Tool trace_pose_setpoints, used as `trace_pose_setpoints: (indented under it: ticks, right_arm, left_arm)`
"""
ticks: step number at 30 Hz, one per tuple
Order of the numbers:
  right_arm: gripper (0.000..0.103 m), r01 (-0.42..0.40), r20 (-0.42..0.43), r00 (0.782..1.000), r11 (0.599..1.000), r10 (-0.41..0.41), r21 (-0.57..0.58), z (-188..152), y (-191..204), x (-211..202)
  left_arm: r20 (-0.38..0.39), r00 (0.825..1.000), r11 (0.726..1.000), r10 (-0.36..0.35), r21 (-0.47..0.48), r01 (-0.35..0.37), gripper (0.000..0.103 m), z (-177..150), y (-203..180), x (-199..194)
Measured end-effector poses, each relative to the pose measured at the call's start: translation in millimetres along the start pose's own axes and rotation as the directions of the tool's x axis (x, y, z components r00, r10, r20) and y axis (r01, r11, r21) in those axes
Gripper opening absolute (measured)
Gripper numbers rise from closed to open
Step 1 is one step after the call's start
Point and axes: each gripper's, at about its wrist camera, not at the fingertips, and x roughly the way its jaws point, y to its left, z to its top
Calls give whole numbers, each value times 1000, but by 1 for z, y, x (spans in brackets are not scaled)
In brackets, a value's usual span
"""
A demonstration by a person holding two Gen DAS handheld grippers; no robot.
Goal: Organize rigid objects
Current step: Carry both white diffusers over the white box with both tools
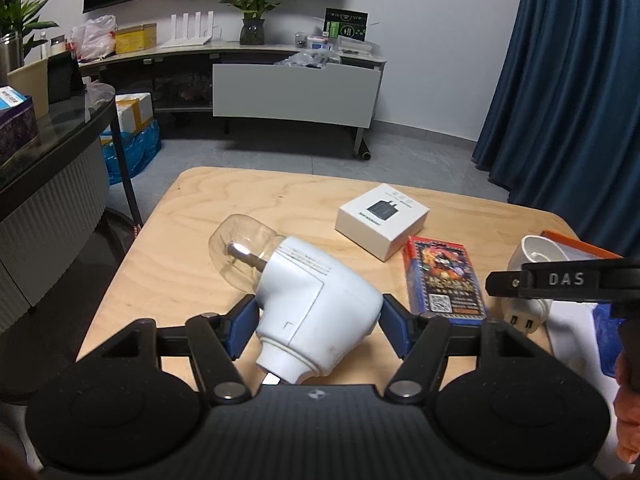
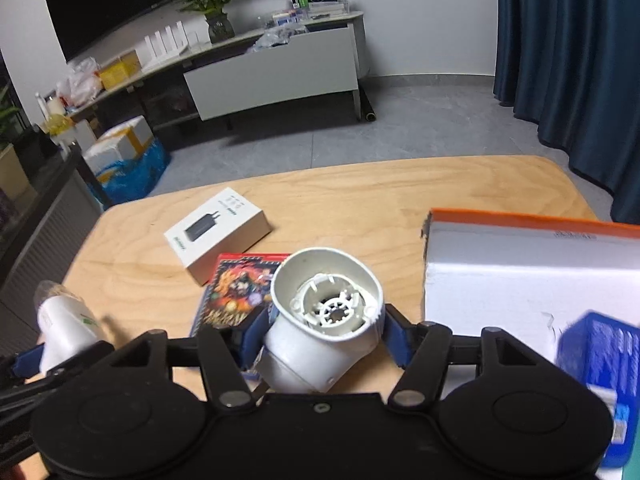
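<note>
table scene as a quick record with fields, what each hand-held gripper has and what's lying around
left hand-held gripper: pads closed on white device with clear dome cap
right hand-held gripper: pads closed on white hollow housing, open end facing the camera
surface: wooden table
loose on table: white charger box, colourful card pack
to the right: white carton with orange edge, blue box blurred
charger box vs card pack: apart in the left view
</note>
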Motion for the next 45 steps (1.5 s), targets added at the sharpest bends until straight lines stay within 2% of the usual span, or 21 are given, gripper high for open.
trace_pose_setpoints:
  ticks: [4,10,13,16,27,35,45]
  right_arm:
    - [74,-8,19,1000,1000,9,-28,-9,0,-29]
    - [74,-34,-7,999,996,34,-88,-38,13,-48]
    - [73,-10,-6,1000,992,10,-122,-50,12,-57]
    - [73,49,-2,999,989,-50,-137,-59,4,-74]
    - [73,128,79,989,991,-125,-30,-90,-64,-164]
    - [73,164,127,978,986,-163,1,-109,-84,-208]
    - [74,189,167,967,981,-193,44,-124,-103,-243]
  left_arm:
    - [16,1000,1000,-13,14,13,67,-4,-10,-16]
    - [12,999,999,-31,15,31,67,-15,-21,-35]
    - [14,999,999,-39,27,38,67,-19,-26,-46]
    - [20,999,999,-47,29,46,67,-22,-29,-56]
    - [44,987,983,-158,100,153,67,-37,-81,-91]
    - [30,969,959,-243,154,236,67,-58,-123,-114]
    - [11,958,939,-285,205,277,67,-74,-154,-135]
